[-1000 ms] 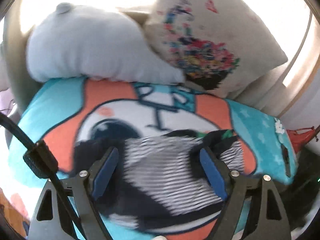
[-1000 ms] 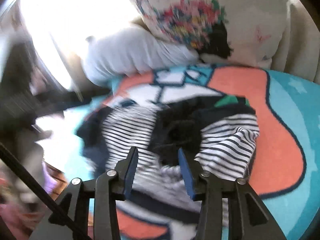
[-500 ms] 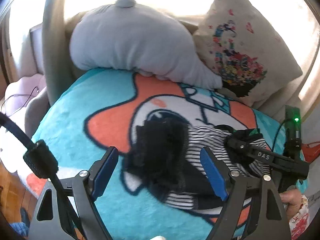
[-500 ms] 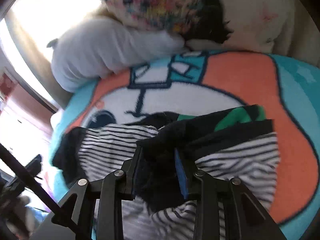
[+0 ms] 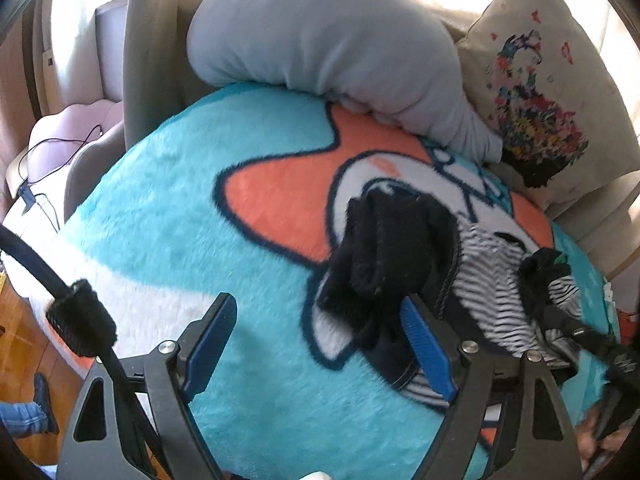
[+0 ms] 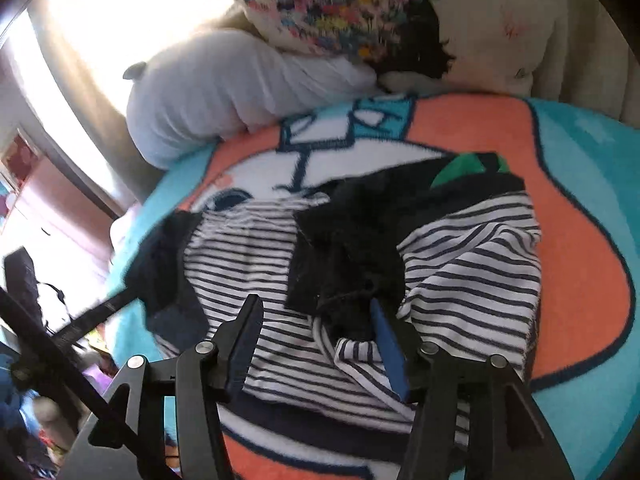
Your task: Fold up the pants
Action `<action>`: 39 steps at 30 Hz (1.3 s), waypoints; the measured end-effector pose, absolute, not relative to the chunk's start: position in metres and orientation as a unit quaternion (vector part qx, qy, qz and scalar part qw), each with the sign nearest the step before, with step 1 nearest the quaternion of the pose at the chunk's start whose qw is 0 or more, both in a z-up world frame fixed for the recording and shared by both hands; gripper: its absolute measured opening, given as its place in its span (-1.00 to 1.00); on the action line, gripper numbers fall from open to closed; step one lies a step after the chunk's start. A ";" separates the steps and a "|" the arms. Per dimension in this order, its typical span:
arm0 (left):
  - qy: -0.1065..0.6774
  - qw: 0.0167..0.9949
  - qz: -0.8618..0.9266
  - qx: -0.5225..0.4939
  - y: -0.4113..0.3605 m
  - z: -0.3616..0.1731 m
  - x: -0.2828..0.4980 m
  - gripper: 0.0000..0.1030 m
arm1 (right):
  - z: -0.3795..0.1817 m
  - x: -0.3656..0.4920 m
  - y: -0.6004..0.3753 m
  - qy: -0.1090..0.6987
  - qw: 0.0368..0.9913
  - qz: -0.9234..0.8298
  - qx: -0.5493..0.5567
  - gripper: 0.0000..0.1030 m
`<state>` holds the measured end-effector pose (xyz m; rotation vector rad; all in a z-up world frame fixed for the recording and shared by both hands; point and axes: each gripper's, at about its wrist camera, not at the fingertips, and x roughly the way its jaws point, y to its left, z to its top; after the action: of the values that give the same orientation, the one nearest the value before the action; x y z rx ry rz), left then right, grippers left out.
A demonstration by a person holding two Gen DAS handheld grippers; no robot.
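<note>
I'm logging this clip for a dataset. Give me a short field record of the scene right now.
surface: cartoon fleece blanket, turquoise and orange
garment: striped pants with dark lining, crumpled, not folded
behind: grey plush pillow; floral cushion
left gripper: open, blue-padded fingers beside the pants' dark end, holding nothing
right gripper: open, low over the pants, no cloth pinched
</note>
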<state>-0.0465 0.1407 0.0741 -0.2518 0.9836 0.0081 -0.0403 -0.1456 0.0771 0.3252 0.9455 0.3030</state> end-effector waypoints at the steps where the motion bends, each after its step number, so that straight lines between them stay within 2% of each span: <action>1: 0.474 0.872 0.007 -0.118 0.141 0.071 -0.047 0.61 | 0.082 -0.044 -0.144 0.446 0.870 0.146 0.150 0.15; 10: 0.469 0.881 0.025 -0.060 0.128 0.060 -0.059 0.65 | 0.114 -0.059 -0.123 0.427 0.878 0.182 0.117 0.19; 14: 0.468 0.880 0.018 -0.077 0.132 0.064 -0.066 0.65 | 0.124 -0.048 -0.102 0.439 0.863 0.223 0.115 0.19; 19: 0.443 0.887 0.002 -0.128 0.158 0.081 -0.080 0.13 | 0.132 -0.026 -0.060 0.467 0.837 0.274 0.081 0.32; 23: 0.425 0.894 0.023 -0.137 0.179 0.094 -0.089 0.13 | 0.127 -0.004 -0.011 0.489 0.822 0.291 0.019 0.47; 30: 0.427 0.889 0.019 -0.164 0.196 0.088 -0.096 0.13 | 0.085 0.043 0.069 0.583 0.766 0.261 -0.072 0.55; 35: 0.430 0.887 -0.003 -0.169 0.191 0.084 -0.094 0.14 | 0.063 0.056 0.094 0.610 0.747 0.228 -0.134 0.60; 37: 0.433 0.885 -0.010 -0.170 0.188 0.083 -0.091 0.15 | 0.059 0.054 0.099 0.610 0.743 0.219 -0.165 0.54; 39: 0.434 0.884 -0.017 -0.171 0.185 0.082 -0.090 0.16 | 0.065 0.052 0.094 0.597 0.757 0.204 -0.171 -0.02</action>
<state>-0.0902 0.1849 0.0823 -0.3567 0.9025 -0.0353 0.0520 0.0943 0.0647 -0.3737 1.3018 0.4452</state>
